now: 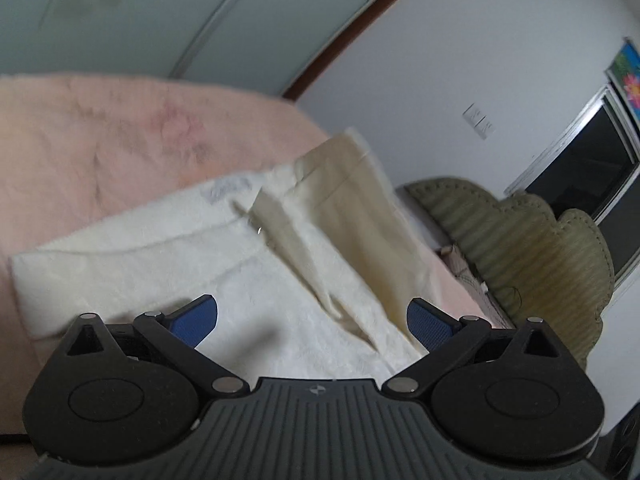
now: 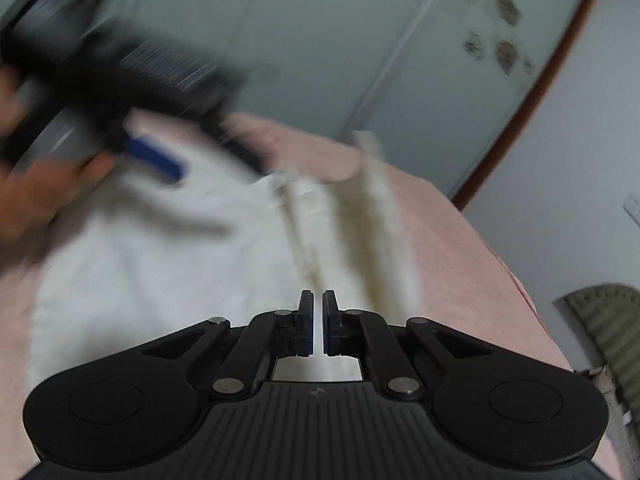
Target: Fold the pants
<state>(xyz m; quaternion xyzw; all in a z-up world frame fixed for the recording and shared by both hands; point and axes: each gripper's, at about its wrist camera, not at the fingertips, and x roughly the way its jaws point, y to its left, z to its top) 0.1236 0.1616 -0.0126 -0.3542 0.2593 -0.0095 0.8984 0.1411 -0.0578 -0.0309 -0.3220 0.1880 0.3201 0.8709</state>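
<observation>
Cream pants point(image 1: 248, 280) lie spread on a pink bed cover point(image 1: 100, 140), with a darker beige folded strip point(image 1: 352, 208) running along their right side. My left gripper point(image 1: 312, 308) hovers just over the cloth, its blue pads wide apart and open, nothing between them. In the right wrist view the pants point(image 2: 160, 260) are blurred. My right gripper point(image 2: 317, 300) is above them with its pads nearly together, shut, and no cloth is visibly pinched. One blue pad point(image 2: 156, 158) of the left gripper and the hand point(image 2: 36, 192) holding it show as a blur at the upper left.
A green ribbed cushion point(image 1: 532, 248) sits off the bed's right edge, also visible as the cushion point(image 2: 612, 328) low on the right. Pale sliding wardrobe doors point(image 1: 160, 8) stand behind the bed. A white wall with a switch point(image 1: 478, 120) and a dark window point(image 1: 580, 168) lie to the right.
</observation>
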